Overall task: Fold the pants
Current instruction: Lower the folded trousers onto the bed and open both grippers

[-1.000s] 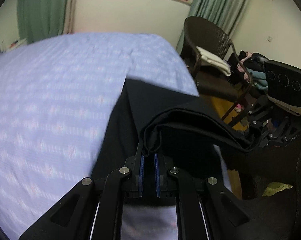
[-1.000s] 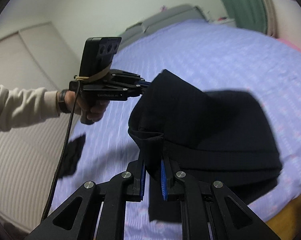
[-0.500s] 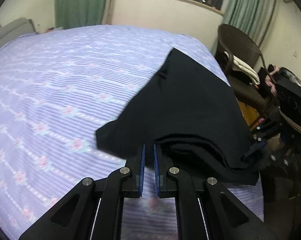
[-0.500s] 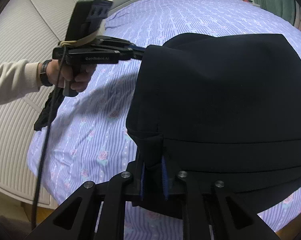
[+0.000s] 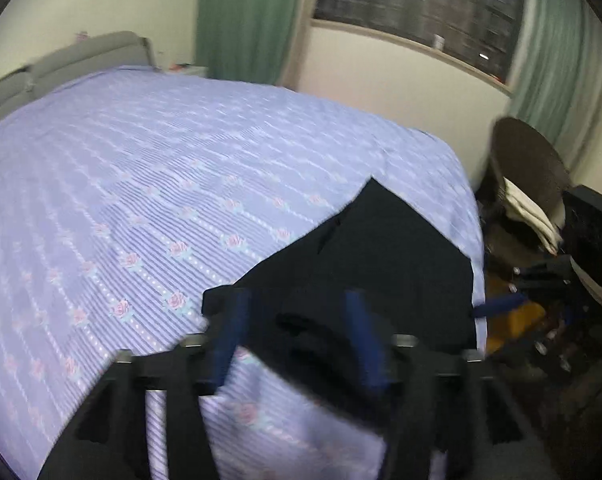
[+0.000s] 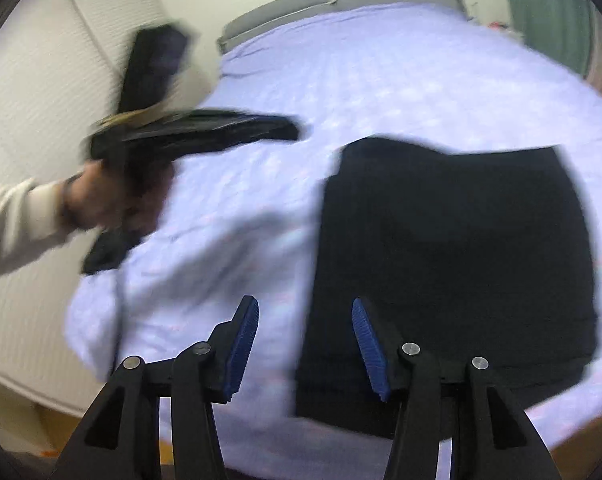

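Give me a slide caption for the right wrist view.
Right gripper opening above folded black pants on the lavender bed.

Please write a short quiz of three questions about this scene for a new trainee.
1. True or false: the pants lie folded on the bed.
2. The sheet is: A green, B purple with flowers, C plain white?
3. What stands beside the bed under the window?

Key: 1 true. 2 B. 3 a dark wicker chair.
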